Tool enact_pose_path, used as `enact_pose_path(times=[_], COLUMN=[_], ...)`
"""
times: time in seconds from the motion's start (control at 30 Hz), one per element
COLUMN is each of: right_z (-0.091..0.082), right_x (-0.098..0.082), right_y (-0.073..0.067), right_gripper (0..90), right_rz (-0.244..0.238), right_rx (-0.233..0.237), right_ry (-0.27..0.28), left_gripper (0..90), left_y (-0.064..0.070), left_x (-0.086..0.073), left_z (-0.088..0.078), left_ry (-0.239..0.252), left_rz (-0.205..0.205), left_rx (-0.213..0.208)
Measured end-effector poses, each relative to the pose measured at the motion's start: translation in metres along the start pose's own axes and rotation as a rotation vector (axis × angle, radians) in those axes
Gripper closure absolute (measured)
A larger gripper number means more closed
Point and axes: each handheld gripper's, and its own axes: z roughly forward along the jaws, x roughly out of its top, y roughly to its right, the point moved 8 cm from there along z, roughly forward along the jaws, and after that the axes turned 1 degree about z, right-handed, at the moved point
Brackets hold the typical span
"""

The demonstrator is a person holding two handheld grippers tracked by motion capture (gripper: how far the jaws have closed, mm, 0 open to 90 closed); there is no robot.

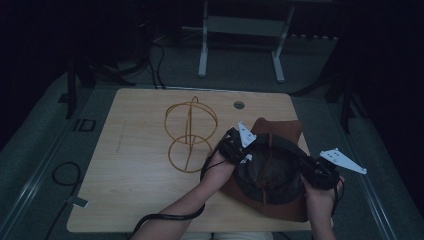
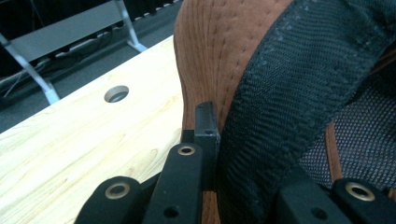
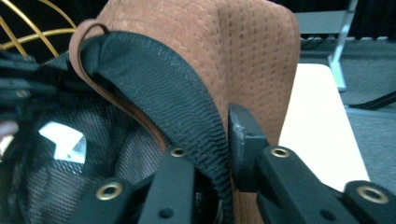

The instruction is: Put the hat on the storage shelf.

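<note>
Brown hat upside down on counter, btwn both claws. Left claw pinching near-left rim, right claw pinching opposite rim, I think. Wire stand just left of left claw.

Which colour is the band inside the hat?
Black; the band shows best in the right gripper view, against the brown hat.

One brown hat at lower right, one gold wire stand at centre, two hand-held grippers — left, right — on one bench.
</note>
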Motion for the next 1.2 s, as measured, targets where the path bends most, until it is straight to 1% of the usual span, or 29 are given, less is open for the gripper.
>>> enact_pose_path(times=[0.03, 0.13, 0.17, 0.2, 0.23, 0.27, 0.33, 0.4, 0.43, 0.47, 0.5, 0.57, 0.6, 0.63, 0.67, 0.7, 0.73, 0.77, 0.8, 0.87, 0.9, 0.97, 1.0, 1.03, 1.07, 1.1, 1.13, 1.17, 1.2], right_z=[-0.002, -0.007, -0.011, -0.013, -0.017, -0.020, -0.027, -0.031, -0.034, -0.043, -0.048, -0.057, -0.062, -0.066, -0.072, -0.072, -0.073, -0.074, -0.075, -0.075, -0.074, -0.070, -0.068, -0.065, -0.062, -0.059, -0.056, -0.053, -0.049], right_x=[-0.001, -0.003, -0.004, -0.005, -0.007, -0.008, -0.010, -0.011, -0.010, -0.010, -0.008, -0.005, -0.004, -0.003, -0.002, -0.002, -0.002, -0.003, -0.003, -0.004, -0.005, -0.007, -0.008, -0.009, -0.010, -0.011, -0.012, -0.013, -0.014], right_y=[0.000, -0.002, -0.002, -0.002, -0.003, -0.004, -0.006, -0.007, -0.008, -0.008, -0.006, 0.003, 0.008, 0.015, 0.031, 0.031, 0.038, 0.046, 0.054, 0.066, 0.071, 0.076, 0.077, 0.076, 0.076, 0.075, 0.073, 0.073, 0.071], right_gripper=[77.7, 68.4, 64.0, 61.6, 59.9, 58.5, 55.5, 55.2, 55.1, 52.2, 51.8, 50.5, 50.4, 50.4, 50.6, 50.6, 50.6, 50.8, 51.2, 51.2, 51.9, 52.0, 52.2, 52.1, 52.3, 52.3, 52.6, 53.2, 53.2], right_rz=[-0.009, -0.002, -0.001, 0.000, -0.003, -0.008, -0.027, -0.037, -0.037, -0.025, -0.030, -0.043, -0.043, -0.047, -0.057, -0.057, -0.060, -0.063, -0.064, -0.049, -0.044, -0.032, -0.033, -0.032, -0.034, -0.038, -0.042, -0.043, -0.040], right_rx=[-0.007, 0.012, 0.028, 0.040, 0.054, 0.065, 0.091, 0.101, 0.116, 0.149, 0.146, 0.122, 0.111, 0.099, 0.047, 0.047, 0.041, 0.019, -0.004, -0.021, -0.029, -0.008, 0.002, 0.014, 0.018, 0.025, 0.036, 0.038, 0.051], right_ry=[-0.002, 0.005, 0.002, 0.001, -0.005, -0.008, -0.002, -0.001, 0.004, 0.012, 0.025, 0.039, 0.046, 0.050, 0.048, 0.048, 0.043, 0.038, 0.039, 0.028, 0.026, 0.012, 0.007, -0.003, -0.005, -0.012, -0.011, -0.015, -0.022], left_gripper=[86.6, 86.6, 86.6, 86.6, 86.7, 86.6, 86.6, 86.7, 86.7, 86.6, 86.6, 86.6, 86.6, 86.6, 86.6, 86.6, 86.6, 86.6, 86.6, 86.5, 86.5, 86.5, 86.5, 86.5, 86.4, 86.5, 86.5, 86.4, 86.4], left_y=[0.000, -0.001, -0.002, -0.002, -0.002, -0.001, 0.000, -0.001, -0.003, -0.003, -0.004, -0.005, -0.005, -0.005, -0.004, -0.004, -0.002, -0.002, 0.000, 0.001, 0.002, 0.000, 0.000, -0.001, -0.002, -0.002, -0.003, -0.004, -0.004], left_x=[0.001, 0.004, 0.004, 0.004, 0.005, 0.006, 0.007, 0.007, 0.007, 0.008, 0.008, 0.007, 0.007, 0.008, 0.008, 0.009, 0.010, 0.010, 0.010, 0.010, 0.010, 0.009, 0.008, 0.008, 0.007, 0.006, 0.005, 0.004, 0.003], left_z=[0.000, -0.001, -0.002, -0.003, -0.004, -0.006, -0.007, -0.008, -0.009, -0.010, -0.012, -0.015, -0.017, -0.020, -0.022, -0.025, -0.028, -0.031, -0.035, -0.042, -0.045, -0.050, -0.052, -0.054, -0.055, -0.057, -0.059, -0.060, -0.062], left_ry=[0.008, 0.028, 0.033, 0.036, 0.043, 0.050, 0.053, 0.056, 0.062, 0.082, 0.089, 0.103, 0.110, 0.121, 0.129, 0.140, 0.156, 0.165, 0.188, 0.216, 0.242, 0.252, 0.266, 0.279, 0.282, 0.299, 0.314, 0.313, 0.330], left_rz=[0.000, 0.010, 0.009, 0.019, 0.026, 0.023, 0.032, 0.026, 0.015, 0.005, 0.009, 0.016, 0.005, -0.001, -0.002, 0.003, 0.014, 0.019, 0.025, 0.039, 0.037, 0.046, 0.045, 0.049, 0.055, 0.057, 0.062, 0.069, 0.080], left_rx=[0.004, 0.013, 0.021, 0.022, 0.021, 0.020, 0.026, 0.028, 0.027, 0.016, 0.023, 0.031, 0.023, 0.010, 0.002, -0.006, -0.015, -0.021, -0.047, -0.068, -0.111, -0.121, -0.164, -0.178, -0.184, -0.230, -0.256, -0.264, -0.300])
